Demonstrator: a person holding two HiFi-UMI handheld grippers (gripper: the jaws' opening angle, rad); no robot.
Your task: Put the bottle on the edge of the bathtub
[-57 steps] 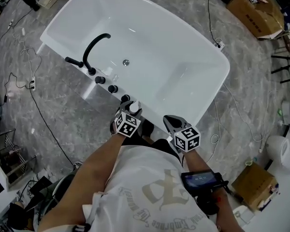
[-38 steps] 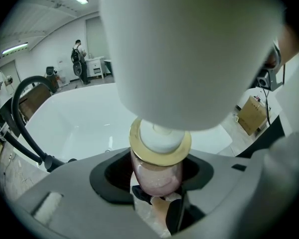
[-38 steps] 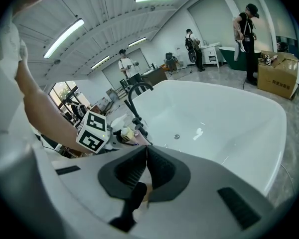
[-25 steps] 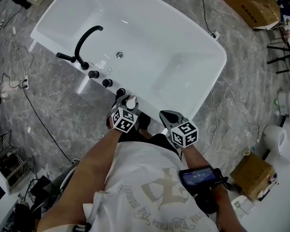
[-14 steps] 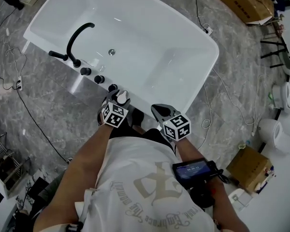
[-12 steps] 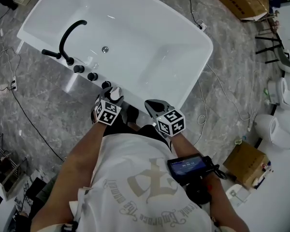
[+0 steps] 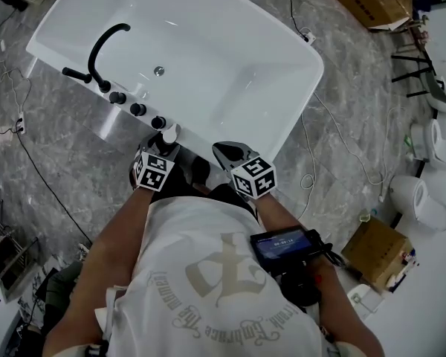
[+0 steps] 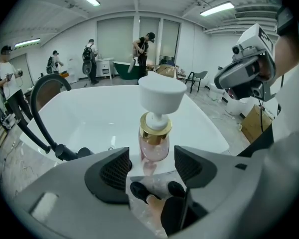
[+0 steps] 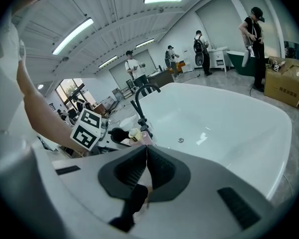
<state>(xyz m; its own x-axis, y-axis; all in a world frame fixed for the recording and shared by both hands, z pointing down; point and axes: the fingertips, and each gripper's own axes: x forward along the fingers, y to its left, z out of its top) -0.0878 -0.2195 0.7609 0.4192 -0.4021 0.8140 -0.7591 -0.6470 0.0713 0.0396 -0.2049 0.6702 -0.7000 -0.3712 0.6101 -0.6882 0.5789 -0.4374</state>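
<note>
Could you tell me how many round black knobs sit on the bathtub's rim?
3 knobs: one next to the faucet, one midway, one beside the bottle. None seems hidden.

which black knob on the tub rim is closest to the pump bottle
The end knob, the one farthest from the black faucet; the pump bottle stands right next to it.

The left gripper (image 7: 166, 144) is held angled down toward 1 o'clock, its jaws just opened wide, the bottle (image 8: 154, 136) untouched between them. The right gripper (image 7: 223, 152), at its 3 o'clock, is aimed toward 10 o'clock with jaws pressed together, empty.
</note>
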